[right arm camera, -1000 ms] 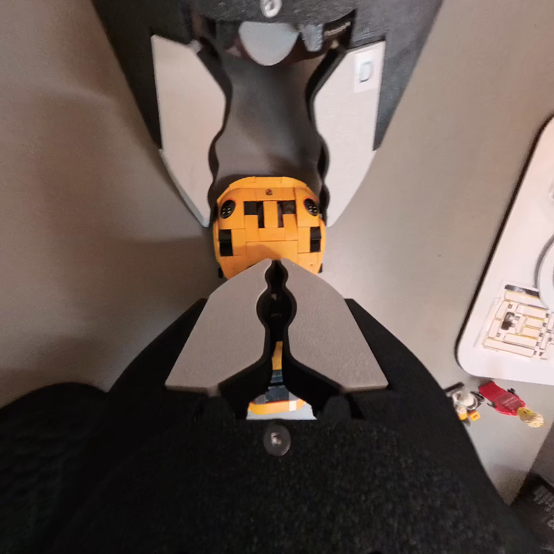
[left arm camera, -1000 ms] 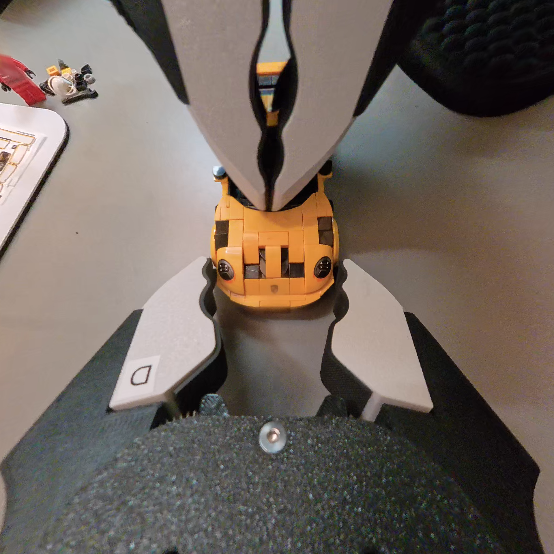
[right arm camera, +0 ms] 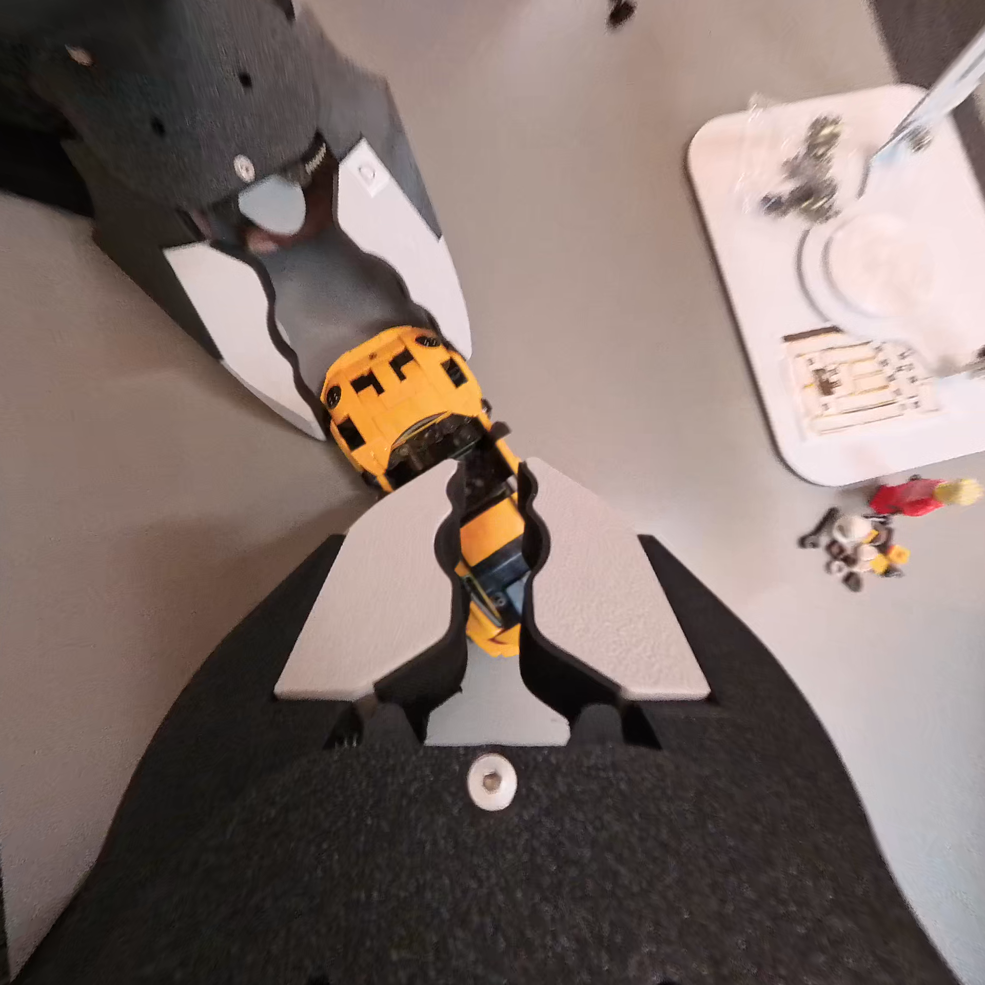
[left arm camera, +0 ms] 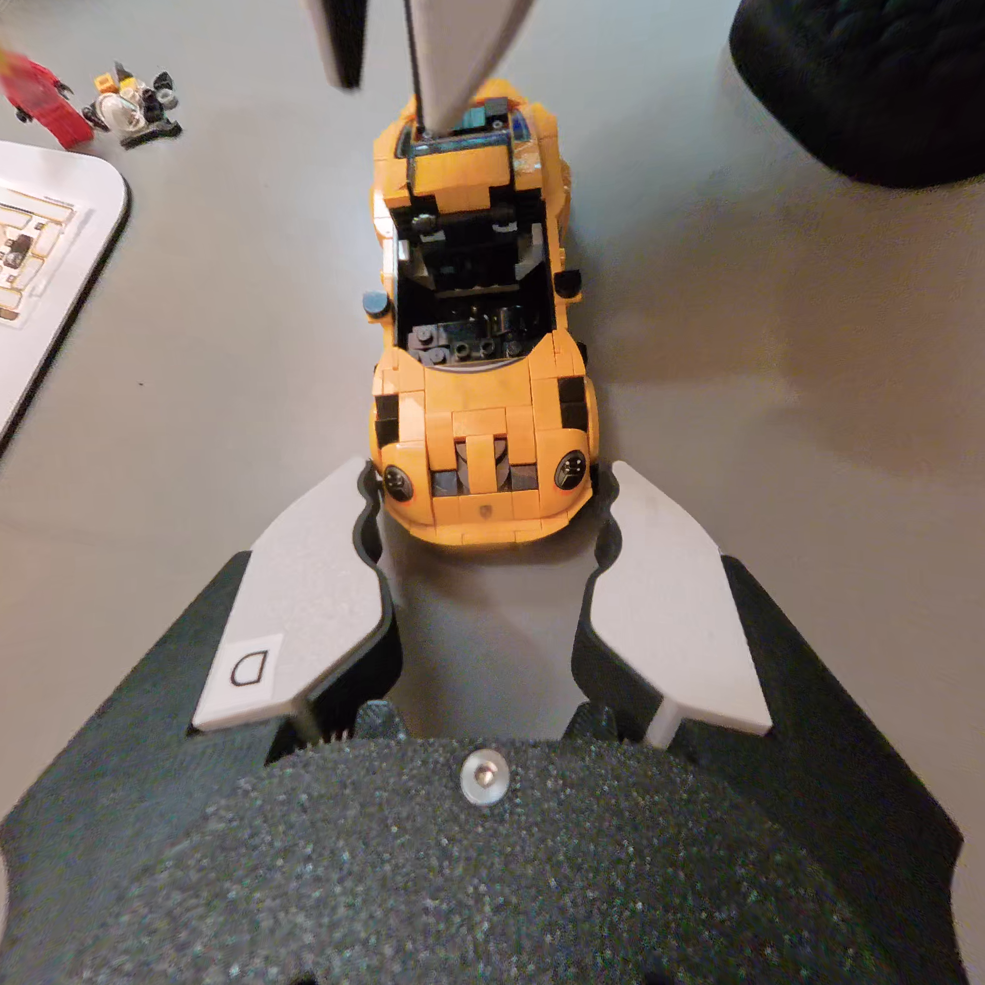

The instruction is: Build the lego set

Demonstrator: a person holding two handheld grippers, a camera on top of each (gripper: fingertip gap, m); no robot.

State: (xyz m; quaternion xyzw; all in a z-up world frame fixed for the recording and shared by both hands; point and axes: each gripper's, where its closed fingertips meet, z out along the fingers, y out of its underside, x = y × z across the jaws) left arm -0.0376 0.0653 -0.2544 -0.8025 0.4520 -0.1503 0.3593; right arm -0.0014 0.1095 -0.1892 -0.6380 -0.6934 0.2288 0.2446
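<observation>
The left gripper [left arm camera: 487, 482] clamps its grey fingers on the nose of the orange brick-built toy car [left arm camera: 477, 341] resting on the grey tabletop [left arm camera: 746, 426], while beyond it the right gripper [right arm camera: 487, 466], jaws narrowly parted, hovers above the car's open black cockpit, gripping nothing
</observation>
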